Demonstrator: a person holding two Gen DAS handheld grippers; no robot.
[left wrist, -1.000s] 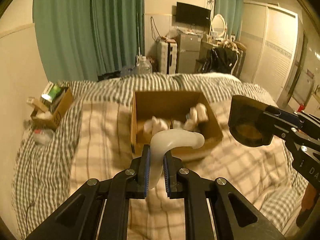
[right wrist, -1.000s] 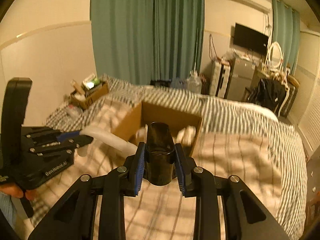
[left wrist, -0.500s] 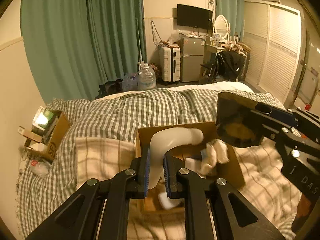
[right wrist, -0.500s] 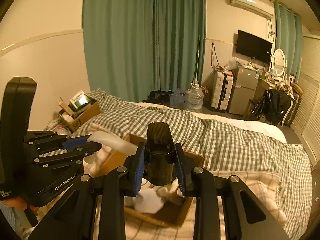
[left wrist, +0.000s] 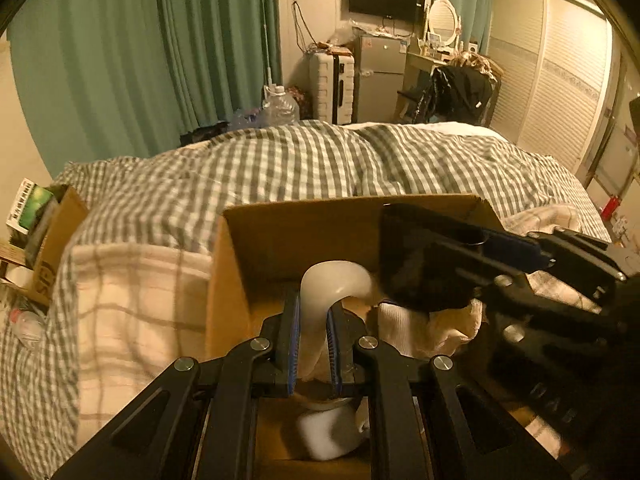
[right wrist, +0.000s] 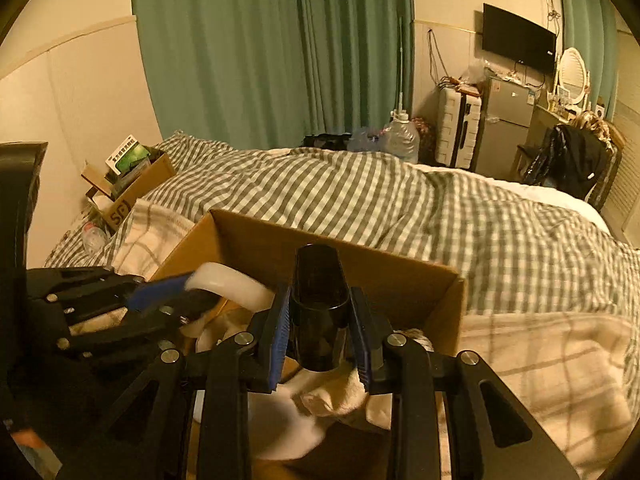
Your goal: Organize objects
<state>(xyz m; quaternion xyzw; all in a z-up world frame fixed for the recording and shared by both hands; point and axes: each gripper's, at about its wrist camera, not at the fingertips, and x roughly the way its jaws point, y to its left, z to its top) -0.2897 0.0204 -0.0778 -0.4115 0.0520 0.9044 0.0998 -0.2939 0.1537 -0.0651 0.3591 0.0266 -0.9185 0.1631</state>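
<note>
My left gripper [left wrist: 313, 320] is shut on a white curved plastic piece [left wrist: 328, 284] and holds it over the inside of an open cardboard box [left wrist: 304, 224] on the bed. My right gripper [right wrist: 320, 314] is shut on a black funnel-shaped nozzle [right wrist: 318, 300], also over the box [right wrist: 400, 276]. The nozzle shows in the left wrist view [left wrist: 424, 264], just right of the white piece. The white piece shows in the right wrist view [right wrist: 228, 284]. White cloth-like items [left wrist: 424, 332] lie in the box.
The box sits on a cream plaid blanket [left wrist: 132, 300] over a green checked duvet [left wrist: 280, 168]. A smaller cardboard box of items [left wrist: 44, 236] stands at the bed's left edge by the wall. A plastic bottle [left wrist: 26, 326] lies beside it. Curtains, suitcase and fridge stand beyond the bed.
Both grippers have moved forward and down from in front of the box to over its inside, still holding the white piece and the black nozzle.
</note>
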